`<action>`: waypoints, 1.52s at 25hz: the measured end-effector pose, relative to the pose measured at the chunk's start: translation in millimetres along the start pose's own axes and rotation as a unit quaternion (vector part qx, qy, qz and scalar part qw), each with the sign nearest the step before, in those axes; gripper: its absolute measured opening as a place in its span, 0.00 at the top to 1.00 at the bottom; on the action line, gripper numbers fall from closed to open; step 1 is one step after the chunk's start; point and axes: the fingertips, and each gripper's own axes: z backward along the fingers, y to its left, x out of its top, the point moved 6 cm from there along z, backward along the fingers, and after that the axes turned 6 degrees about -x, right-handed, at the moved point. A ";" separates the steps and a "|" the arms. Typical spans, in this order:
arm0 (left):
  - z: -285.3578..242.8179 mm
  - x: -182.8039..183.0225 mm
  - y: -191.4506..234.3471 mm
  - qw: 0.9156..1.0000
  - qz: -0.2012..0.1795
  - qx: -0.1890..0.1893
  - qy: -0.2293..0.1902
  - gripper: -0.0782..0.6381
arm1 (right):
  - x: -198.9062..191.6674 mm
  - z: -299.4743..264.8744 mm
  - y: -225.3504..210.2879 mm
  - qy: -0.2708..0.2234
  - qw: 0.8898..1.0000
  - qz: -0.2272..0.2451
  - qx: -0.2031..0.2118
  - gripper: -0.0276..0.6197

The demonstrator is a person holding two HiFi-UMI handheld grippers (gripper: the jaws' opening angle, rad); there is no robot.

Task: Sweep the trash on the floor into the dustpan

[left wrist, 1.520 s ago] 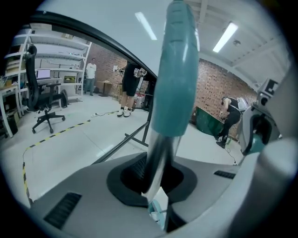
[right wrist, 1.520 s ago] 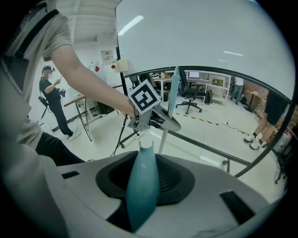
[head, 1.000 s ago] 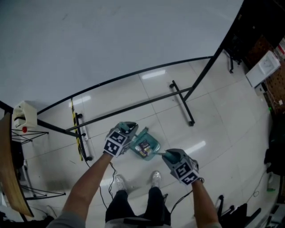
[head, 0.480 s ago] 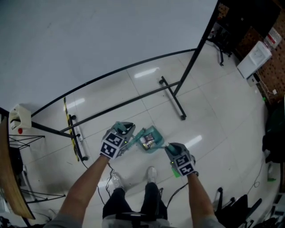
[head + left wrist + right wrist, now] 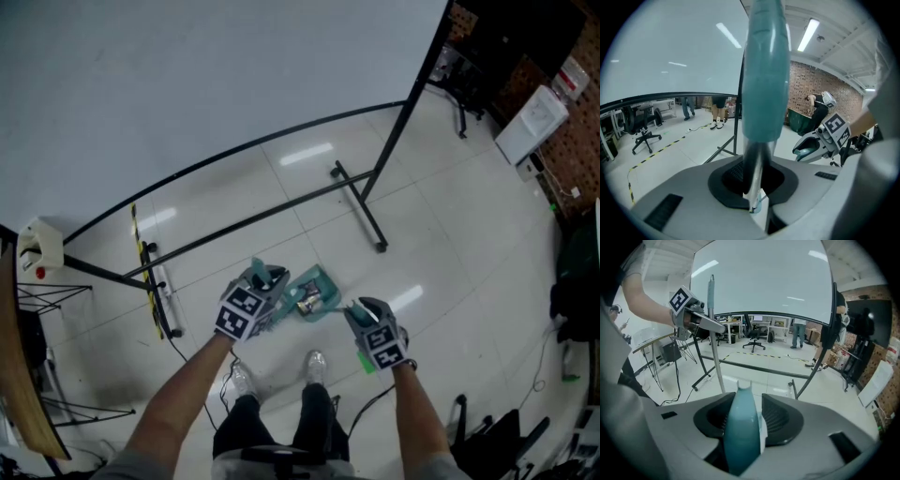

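**Dustpan loaded; right grip on its handle let go**

The teal dustpan (image 5: 319,276) is found on the white tiled floor (image 5: 441,234) at lower centre of the head view, between the 2 grippers. Small trash items (image 5: 307,300) are seen inside it. Their kind cannot be made out, and no loose trash is discerned on the tiles around it.

The left gripper (image 5: 265,286) is clamped on the broom handle (image 5: 761,79), a metal pole with a teal grip that is carried near upright through the jaws. The broom head is not clearly shown.

The jaws of the right gripper (image 5: 361,314) have just been opening. The dustpan handle (image 5: 742,427) stands between them with its notched tip just past the pads. A pale sliver is seen between the handle and 1 pad, so the hold is judged released.

Governing relation: the pan lies just up and left of the right gripper and to the right of the left gripper. The long axis of its handle runs from the pan toward lower right, straight into the right jaws, so the right gripper is the nearer. Before any lift of the pan, those jaws would have to be closed on the handle; left loose, the handle may tip.
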 end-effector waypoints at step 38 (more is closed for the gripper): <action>72.8 51.2 -43.8 0.998 -0.014 0.014 -0.062 0.86 | 116.8 139.4 7.6 -0.164 0.981 -0.071 -0.079 0.95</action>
